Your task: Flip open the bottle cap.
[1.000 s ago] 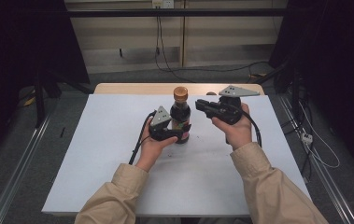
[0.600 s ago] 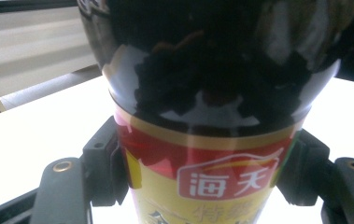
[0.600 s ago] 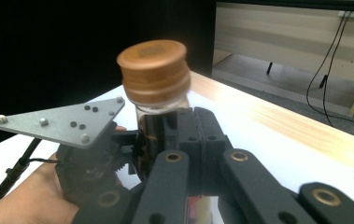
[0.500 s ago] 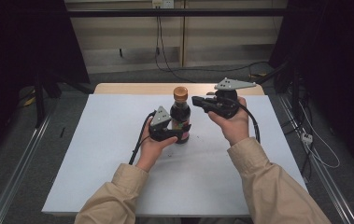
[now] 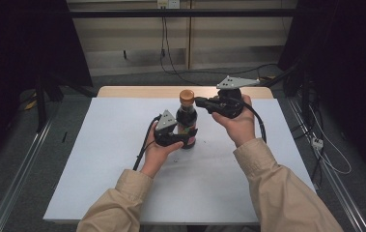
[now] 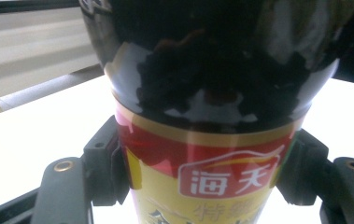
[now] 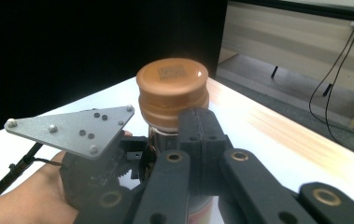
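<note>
Dim room, dark curtains, a white bench (image 5: 98, 159); upright near its middle, a dark sauce bottle (image 5: 186, 122) with brown cap (image 5: 186, 95) in place. Steadied already, it seems, by the left gripper (image 5: 185, 137), clenched on the labelled body low down (pads pressed to both sides in the left gripper view); opening, judging by the seated cap, not yet begun. Just beside the neck under that cap, the right gripper (image 5: 200, 101), held level from the right, jaws clenched together on nothing, wrist raised, left forearm low over the bench.
</note>
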